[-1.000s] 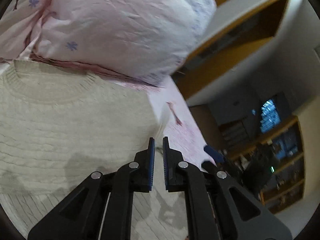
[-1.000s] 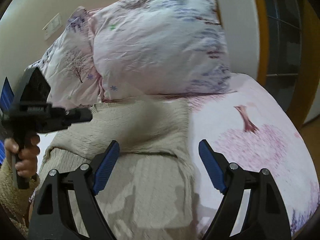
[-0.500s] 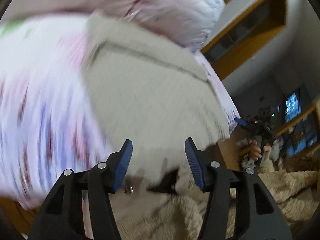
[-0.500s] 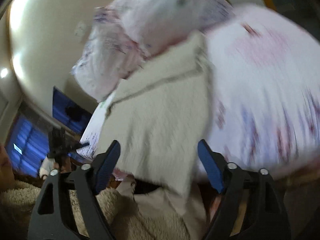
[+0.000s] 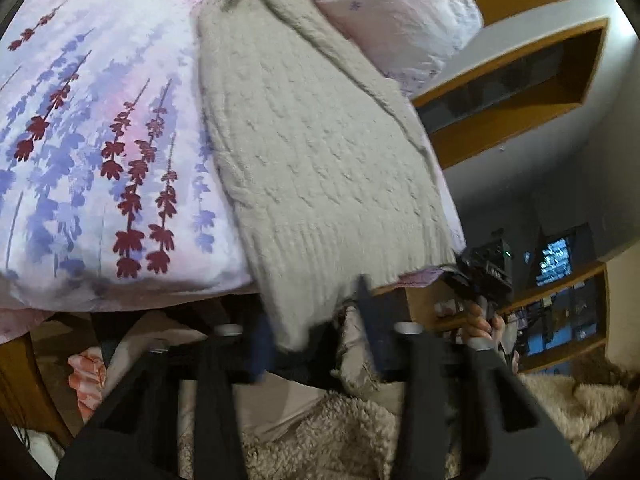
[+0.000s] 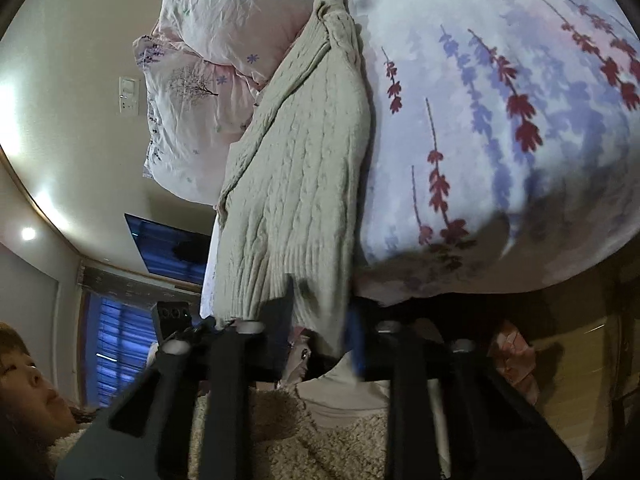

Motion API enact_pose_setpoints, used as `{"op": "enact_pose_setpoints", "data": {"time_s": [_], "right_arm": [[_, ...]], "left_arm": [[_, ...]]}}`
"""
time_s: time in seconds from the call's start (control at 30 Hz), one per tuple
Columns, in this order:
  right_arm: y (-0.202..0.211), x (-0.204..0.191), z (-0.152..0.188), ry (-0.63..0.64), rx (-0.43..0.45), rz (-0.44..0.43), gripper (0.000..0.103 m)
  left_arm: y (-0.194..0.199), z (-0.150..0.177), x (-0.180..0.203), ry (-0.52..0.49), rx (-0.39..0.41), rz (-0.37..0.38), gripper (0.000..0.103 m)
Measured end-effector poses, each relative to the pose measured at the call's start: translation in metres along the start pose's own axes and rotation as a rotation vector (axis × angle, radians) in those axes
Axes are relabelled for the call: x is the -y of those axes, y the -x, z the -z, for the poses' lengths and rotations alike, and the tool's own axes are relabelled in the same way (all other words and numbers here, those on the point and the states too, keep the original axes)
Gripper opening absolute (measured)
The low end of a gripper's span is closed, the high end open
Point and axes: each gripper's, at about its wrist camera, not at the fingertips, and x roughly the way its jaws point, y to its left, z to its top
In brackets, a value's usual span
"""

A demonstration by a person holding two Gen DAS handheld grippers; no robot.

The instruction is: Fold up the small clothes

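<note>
A cream cable-knit sweater (image 5: pixel 312 140) lies folded lengthwise on the flowered bedsheet, its ribbed hem hanging over the bed's near edge. It also shows in the right wrist view (image 6: pixel 296 184). My left gripper (image 5: pixel 316 332) is at the hem's one corner, its jaws apart, with the hem fabric between them. My right gripper (image 6: pixel 320 332) is at the other hem corner, its jaws narrower around the fabric. Both grippers are motion-blurred, so the grip is unclear.
A pink flowered pillow (image 5: pixel 400 12) lies at the sweater's far end, also in the right wrist view (image 6: pixel 224 40). The flowered bedsheet (image 5: pixel 92 128) covers the bed. The wooden bed frame (image 5: pixel 16 376) and the person's fleecy top (image 5: pixel 360 440) are below the grippers.
Both grippers pulled back from the sweater's upper part to the hem at the bed's near edge. The left gripper opened from shut. The right gripper's jaws narrowed around the hem.
</note>
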Motion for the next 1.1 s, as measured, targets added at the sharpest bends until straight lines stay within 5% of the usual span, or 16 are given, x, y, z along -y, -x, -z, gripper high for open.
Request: {"op": "enact_pose_setpoints", "data": {"time_s": [0.1,0.27,0.4,0.47,0.6,0.67,0.77,0.9,0.93,1.03,1.1], "right_arm": [[0.008,-0.010,0.002,0.039,0.025,-0.059,0.008],[0.018,-0.059,-0.014,0.175,0.074,-0.079,0.007],[0.036,-0.119,-0.072,0.310,0.233,-0.092,0.007],[0.035,-0.145,-0.112,0.348,0.350,-0.072,0.007],[0.012,-0.154,-0.182,0.300,0.505,-0.088,0.007],[-0.011,-0.150,-0.215,0.290,0.546,-0.018,0.007],[-0.064,-0.134,-0.266,0.269,0.538,0.199,0.007],[-0.115,-0.102,-0.300,0.140,0.466,0.309,0.009],[-0.120,-0.101,-0.303,0.136,0.475,0.340,0.015],[-0.122,-0.104,-0.303,0.129,0.533,0.418,0.075],[-0.115,-0.110,-0.296,0.156,0.586,0.427,0.082]], "left_arm": [[0.002,-0.001,-0.001,0.044,0.001,0.015,0.007],[0.032,-0.022,0.030,-0.024,0.092,0.038,0.007],[0.065,-0.092,0.071,-0.173,0.276,-0.051,0.007],[0.067,-0.140,0.090,-0.256,0.396,-0.182,0.007],[0.046,-0.225,0.088,-0.217,0.526,-0.288,0.007],[0.015,-0.265,0.079,-0.207,0.533,-0.378,0.007],[-0.032,-0.302,0.056,-0.188,0.493,-0.472,0.007],[-0.060,-0.316,0.014,-0.039,0.411,-0.434,0.007],[-0.057,-0.312,0.005,-0.018,0.410,-0.413,0.007],[-0.039,-0.306,-0.013,0.085,0.412,-0.294,0.008],[-0.025,-0.306,-0.022,0.163,0.420,-0.233,0.021]]}}
